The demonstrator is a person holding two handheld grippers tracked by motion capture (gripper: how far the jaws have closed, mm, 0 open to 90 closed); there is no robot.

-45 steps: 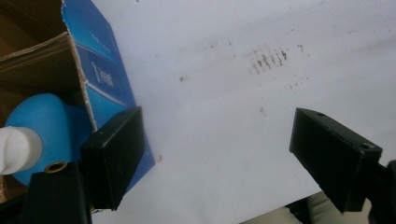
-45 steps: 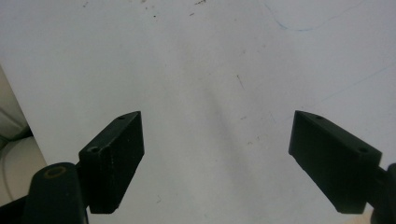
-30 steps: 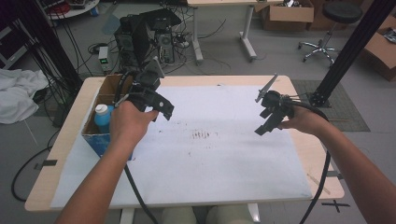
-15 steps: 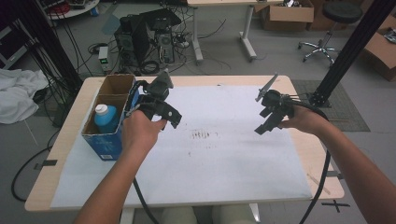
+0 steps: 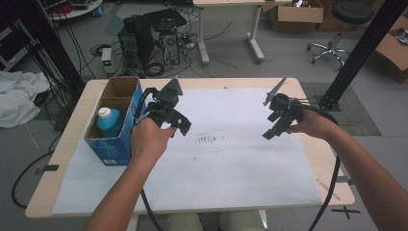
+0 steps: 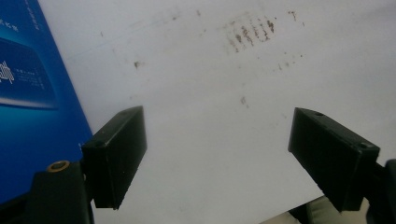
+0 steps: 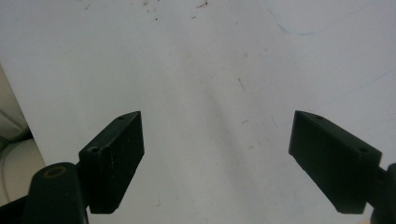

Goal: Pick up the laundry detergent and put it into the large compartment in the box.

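A blue cardboard box (image 5: 114, 139) stands open-topped at the table's left, and a blue bottle with a white cap (image 5: 109, 120) sits in its near compartment. My left gripper (image 5: 179, 126) hovers just right of the box, open and empty; the box's blue side (image 6: 32, 93) shows at the left of the left gripper view. Over the right half of the sheet my right gripper (image 5: 270, 132) is held open with nothing between its jaws. Both gripper views look down on the white paper sheet (image 7: 210, 70).
The white sheet (image 5: 231, 168) covers most of the wooden table (image 5: 332, 168), with a patch of dark smudges (image 5: 208, 139) near its middle. The box's far compartment (image 5: 118, 89) looks empty. Computer gear, cables and a stool stand on the floor beyond the table.
My left gripper has moved right, from over the box to above the sheet beside it. The right gripper has stayed in place.
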